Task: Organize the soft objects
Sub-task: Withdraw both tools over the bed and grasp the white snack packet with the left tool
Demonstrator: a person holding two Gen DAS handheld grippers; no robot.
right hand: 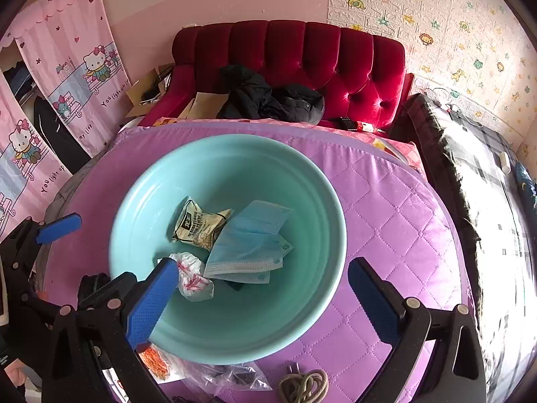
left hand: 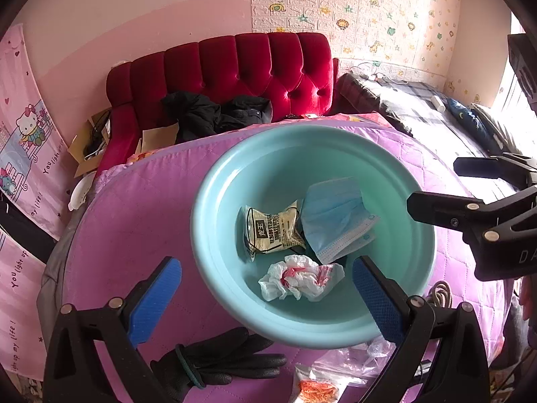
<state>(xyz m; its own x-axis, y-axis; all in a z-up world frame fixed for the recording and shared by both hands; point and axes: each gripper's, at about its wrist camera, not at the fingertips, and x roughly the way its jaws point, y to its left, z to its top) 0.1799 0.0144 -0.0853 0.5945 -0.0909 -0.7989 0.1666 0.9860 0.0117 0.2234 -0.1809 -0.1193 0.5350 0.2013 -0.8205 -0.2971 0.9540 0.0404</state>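
Observation:
A teal basin (left hand: pixel 235 168) (right hand: pixel 302 181) sits on a purple quilted cover. Inside lie a blue face mask (left hand: pixel 335 218) (right hand: pixel 251 238), a beige printed packet (left hand: pixel 272 230) (right hand: pixel 198 225) and a crumpled white-and-red plastic bag (left hand: pixel 298 278) (right hand: pixel 193 275). My left gripper (left hand: pixel 266 288) hangs open above the basin's near side, nothing between its blue pads. My right gripper (right hand: pixel 261 288) is open too, over the basin's near rim, and holds nothing; it also shows at the right edge of the left wrist view as the right gripper (left hand: pixel 433 188).
A black glove (left hand: pixel 221 359) lies by the basin's near edge, beside a clear packet with orange strips (left hand: pixel 315 388) (right hand: pixel 154 359), a clear bag (right hand: pixel 231 376) and a coiled rope (right hand: pixel 303 384) (left hand: pixel 439 294). Behind are a red sofa (left hand: pixel 235 63) with dark clothes and a bed (right hand: pixel 486 174).

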